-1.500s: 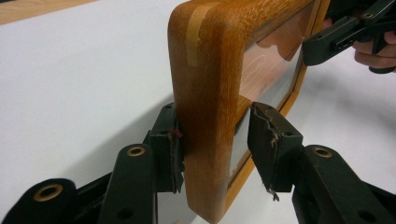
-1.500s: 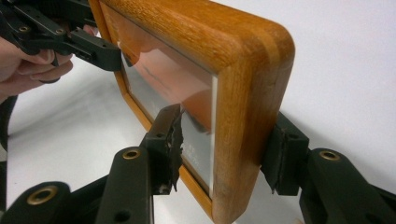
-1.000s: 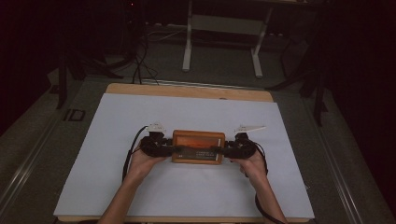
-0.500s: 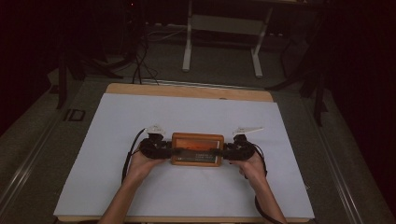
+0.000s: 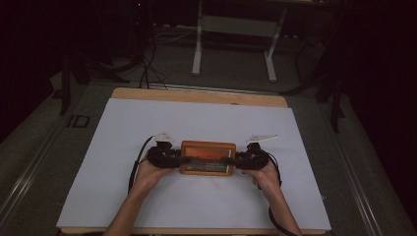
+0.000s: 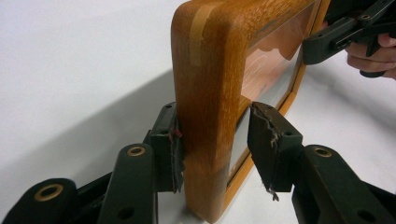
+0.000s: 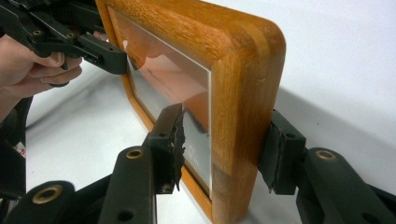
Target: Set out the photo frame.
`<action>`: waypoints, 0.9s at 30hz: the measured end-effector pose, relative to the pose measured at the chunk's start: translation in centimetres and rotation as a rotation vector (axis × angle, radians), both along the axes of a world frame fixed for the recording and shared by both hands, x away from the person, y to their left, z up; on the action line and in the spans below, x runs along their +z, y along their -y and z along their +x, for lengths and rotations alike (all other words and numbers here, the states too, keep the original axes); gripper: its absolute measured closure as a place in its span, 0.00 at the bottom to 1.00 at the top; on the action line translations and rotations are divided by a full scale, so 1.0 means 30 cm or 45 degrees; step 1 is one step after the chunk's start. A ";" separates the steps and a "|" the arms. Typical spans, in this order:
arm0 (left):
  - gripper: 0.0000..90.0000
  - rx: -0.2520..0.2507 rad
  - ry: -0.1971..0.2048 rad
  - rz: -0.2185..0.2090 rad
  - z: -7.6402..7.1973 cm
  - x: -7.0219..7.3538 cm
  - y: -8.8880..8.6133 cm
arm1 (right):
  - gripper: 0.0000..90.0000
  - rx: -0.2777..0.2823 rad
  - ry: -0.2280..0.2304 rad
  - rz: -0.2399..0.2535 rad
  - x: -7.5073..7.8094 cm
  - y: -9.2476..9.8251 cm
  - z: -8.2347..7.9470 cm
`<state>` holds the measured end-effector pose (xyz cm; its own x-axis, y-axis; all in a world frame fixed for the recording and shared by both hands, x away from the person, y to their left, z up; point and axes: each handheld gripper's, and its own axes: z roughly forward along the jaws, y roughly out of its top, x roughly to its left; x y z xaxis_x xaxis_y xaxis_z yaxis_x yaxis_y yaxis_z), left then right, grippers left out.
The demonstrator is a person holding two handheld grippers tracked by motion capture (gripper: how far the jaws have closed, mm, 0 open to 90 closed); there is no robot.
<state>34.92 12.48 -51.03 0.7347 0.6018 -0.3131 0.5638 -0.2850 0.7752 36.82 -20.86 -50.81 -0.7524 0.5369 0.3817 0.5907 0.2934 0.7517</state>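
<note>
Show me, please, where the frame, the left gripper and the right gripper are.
frame (image 5: 207, 147): high view, on its top wooden rail.
left gripper (image 6: 215, 140): left gripper view, midway between its fingertips.
right gripper (image 7: 224, 144): right gripper view, midway between its fingertips.

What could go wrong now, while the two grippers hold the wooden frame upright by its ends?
1. In the left gripper view, one pad of the left gripper seems to stand off the wooden picture frame; that end may slip or tip.
2. In the right gripper view, the near pad of the right gripper sits at the glass pane with a torn edge and may scratch it.
</note>
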 end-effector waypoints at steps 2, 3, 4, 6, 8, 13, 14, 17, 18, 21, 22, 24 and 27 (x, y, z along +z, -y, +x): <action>0.63 0.002 -0.004 -0.003 0.000 -0.001 0.000 | 0.61 0.001 -0.003 0.003 -0.001 0.001 0.001; 0.63 0.002 -0.004 -0.003 0.000 -0.001 0.000 | 0.61 0.001 -0.003 0.003 -0.001 0.001 0.001; 0.63 0.004 -0.004 0.000 -0.001 0.000 0.000 | 0.61 0.002 -0.005 0.006 -0.002 0.002 0.002; 0.63 0.005 -0.007 0.001 -0.001 0.000 0.000 | 0.61 0.006 -0.006 0.017 -0.006 0.005 0.003; 0.63 0.005 -0.011 0.002 -0.002 0.001 0.000 | 0.61 0.005 -0.007 0.019 -0.007 0.006 0.003; 0.64 0.005 -0.016 0.004 -0.003 0.002 0.000 | 0.61 0.006 -0.008 0.025 -0.008 0.007 0.004; 0.64 0.005 -0.017 0.002 -0.003 0.002 -0.001 | 0.61 0.006 -0.007 0.024 -0.009 0.007 0.004; 0.64 0.004 -0.023 -0.001 -0.002 0.002 -0.002 | 0.61 0.005 -0.004 0.026 -0.009 0.007 0.004; 0.64 0.002 -0.026 -0.006 -0.001 0.001 -0.003 | 0.61 0.006 -0.004 0.025 -0.009 0.007 0.004; 0.64 0.002 -0.026 -0.011 0.000 0.000 -0.004 | 0.61 0.008 0.001 0.021 -0.009 0.006 0.004; 0.63 0.003 -0.026 -0.008 0.000 0.000 -0.003 | 0.61 0.010 0.005 0.015 -0.008 0.006 0.004; 0.62 0.004 -0.021 0.004 0.000 -0.001 0.000 | 0.60 0.013 0.007 0.011 -0.007 0.005 0.004; 0.58 0.010 -0.026 0.017 0.002 -0.002 0.000 | 0.58 0.008 0.000 0.000 -0.007 0.002 0.004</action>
